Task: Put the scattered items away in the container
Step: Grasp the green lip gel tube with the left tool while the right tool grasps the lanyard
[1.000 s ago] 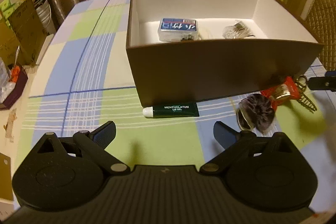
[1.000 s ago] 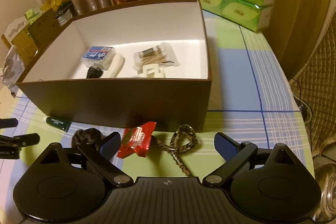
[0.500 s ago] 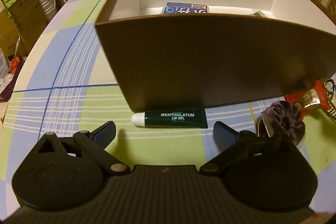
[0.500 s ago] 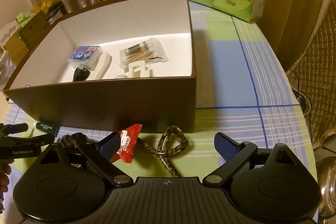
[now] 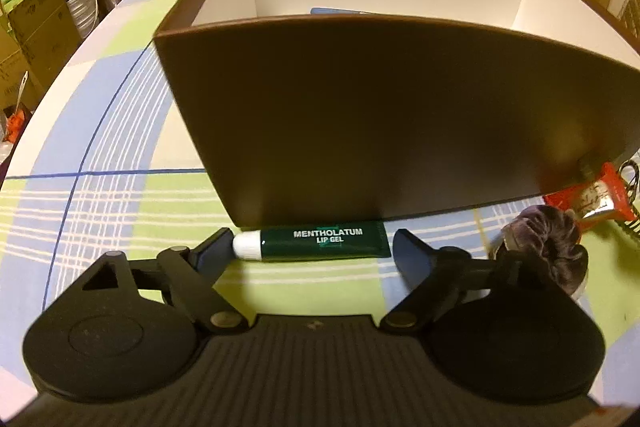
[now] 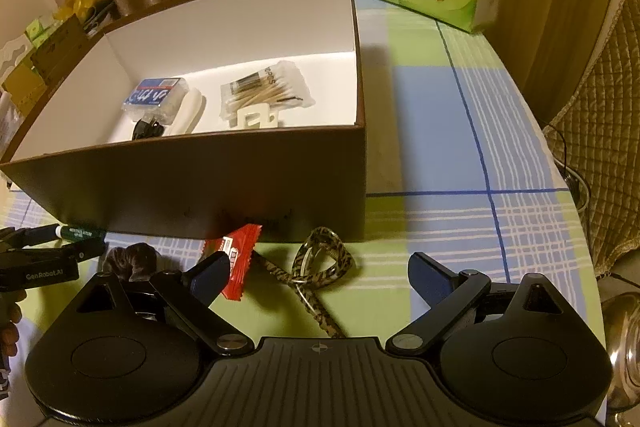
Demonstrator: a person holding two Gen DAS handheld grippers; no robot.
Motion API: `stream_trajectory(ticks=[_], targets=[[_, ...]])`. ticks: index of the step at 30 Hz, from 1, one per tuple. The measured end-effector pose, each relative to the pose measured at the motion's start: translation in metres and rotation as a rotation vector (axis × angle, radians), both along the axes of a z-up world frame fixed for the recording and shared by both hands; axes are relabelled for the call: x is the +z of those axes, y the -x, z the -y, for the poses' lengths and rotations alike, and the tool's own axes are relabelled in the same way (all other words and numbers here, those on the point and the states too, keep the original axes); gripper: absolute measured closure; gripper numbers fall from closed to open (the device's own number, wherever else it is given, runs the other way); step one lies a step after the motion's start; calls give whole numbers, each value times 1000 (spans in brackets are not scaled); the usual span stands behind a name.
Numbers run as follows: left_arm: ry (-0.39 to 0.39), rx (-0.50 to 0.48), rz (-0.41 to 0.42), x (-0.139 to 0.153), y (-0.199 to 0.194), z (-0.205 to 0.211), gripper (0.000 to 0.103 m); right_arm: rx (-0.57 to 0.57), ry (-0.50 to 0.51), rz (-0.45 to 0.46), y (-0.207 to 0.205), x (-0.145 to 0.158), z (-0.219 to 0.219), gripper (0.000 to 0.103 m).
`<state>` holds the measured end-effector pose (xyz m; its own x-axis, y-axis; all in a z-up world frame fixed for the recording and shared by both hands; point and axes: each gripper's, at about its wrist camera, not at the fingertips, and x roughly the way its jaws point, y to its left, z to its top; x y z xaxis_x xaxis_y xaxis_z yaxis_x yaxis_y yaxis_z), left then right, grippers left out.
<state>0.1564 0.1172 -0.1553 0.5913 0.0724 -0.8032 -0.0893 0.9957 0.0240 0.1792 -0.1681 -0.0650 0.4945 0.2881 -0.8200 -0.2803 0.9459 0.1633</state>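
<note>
Lying lengthwise between the closing, still-open left gripper (image 5: 314, 247) fingers, the lip gel tube (image 5: 320, 239) is bracketed against the box (image 5: 392, 119).

Lip gel tube (image 5: 320, 241) between closing left claw (image 5: 314, 249) fingers.

Lip gel tube (image 5: 320, 241) before box (image 5: 380, 123), scrunchie (image 5: 548, 243) to its right.

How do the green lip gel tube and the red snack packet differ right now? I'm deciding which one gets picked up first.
The lip gel tube is dark green with a white cap; the snack packet is red and flat. The tube lies between the left gripper's jaws, which have just been closing; the packet lies beside the right gripper's jaws, not between them. Both lie on the tablecloth by the box.
</note>
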Motion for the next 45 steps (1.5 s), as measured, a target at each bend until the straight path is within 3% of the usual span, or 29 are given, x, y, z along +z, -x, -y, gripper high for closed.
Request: stream_trajectory(ticks=[24,25,26,30,31,34,38,45], targets=[[-6,-3,-57,8,65,-12,22,84,45,-5,20,-16,3,11],[-5,-3,-58,9,67,-9,22,83,51,1,20,-18,6,20],[-3,-3,-58,9,67,-8,22,90,54,0,19,-20,7,36],[-3,-11,-57,8,60,-11,22,122,56,-9,16,-31,9,56],[-3,-14,-59,7,59,-10,22,141,60,-2,17,-33,8,70],[-3,-24,-59,7,59,-7,22,175,85,22,23,-34,5,87],[3,-44,-60,7,61,-5,22,158,94,10,34,-33,7,96],[4,-81,-64,7,70,4,22,124,88,-42,64,-29,16,96]])
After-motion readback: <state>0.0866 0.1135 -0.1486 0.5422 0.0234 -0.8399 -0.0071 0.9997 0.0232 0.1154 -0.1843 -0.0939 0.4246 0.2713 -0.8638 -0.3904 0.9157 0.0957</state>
